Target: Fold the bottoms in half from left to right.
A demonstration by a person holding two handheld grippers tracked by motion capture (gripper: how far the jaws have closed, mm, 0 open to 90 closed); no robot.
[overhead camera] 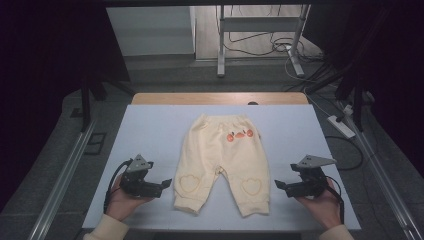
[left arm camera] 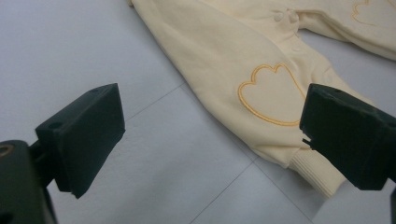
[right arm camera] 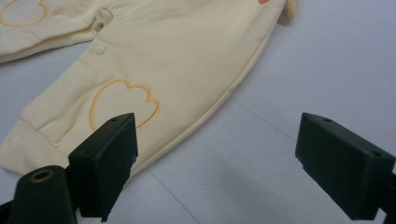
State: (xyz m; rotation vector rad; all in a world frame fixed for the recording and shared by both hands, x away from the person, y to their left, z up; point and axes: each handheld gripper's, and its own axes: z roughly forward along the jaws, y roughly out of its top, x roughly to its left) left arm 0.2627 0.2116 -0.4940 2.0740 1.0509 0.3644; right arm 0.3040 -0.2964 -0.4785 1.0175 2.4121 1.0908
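**Small yellow trousers laid flat, a gripper waiting on each side**

A pair of pale yellow trousers (overhead camera: 220, 161) lies spread flat on the white table (overhead camera: 150, 130), roughly in its middle, waistband at the far end and both legs pointing toward the near edge. An orange print (overhead camera: 239, 134) sits near the waistband on the right, and each knee carries a stitched heart outline (overhead camera: 190, 183).

The left gripper (overhead camera: 167, 183) rests on the table just left of the left leg, held in the person's left hand (overhead camera: 122, 200), its jaws pointing right toward the cuff. In the left gripper view its jaws stand wide apart and released, with nothing between them but bare table; the ribbed cuff (left arm camera: 315, 170) and a heart outline lie just beyond the right-hand jaw.

The right gripper (overhead camera: 278, 185) mirrors it on the right side, held in the right hand (overhead camera: 325, 204), jaws pointing left toward the right leg. The right gripper view shows these jaws also released and empty, the trouser leg lying beside the left-hand jaw.
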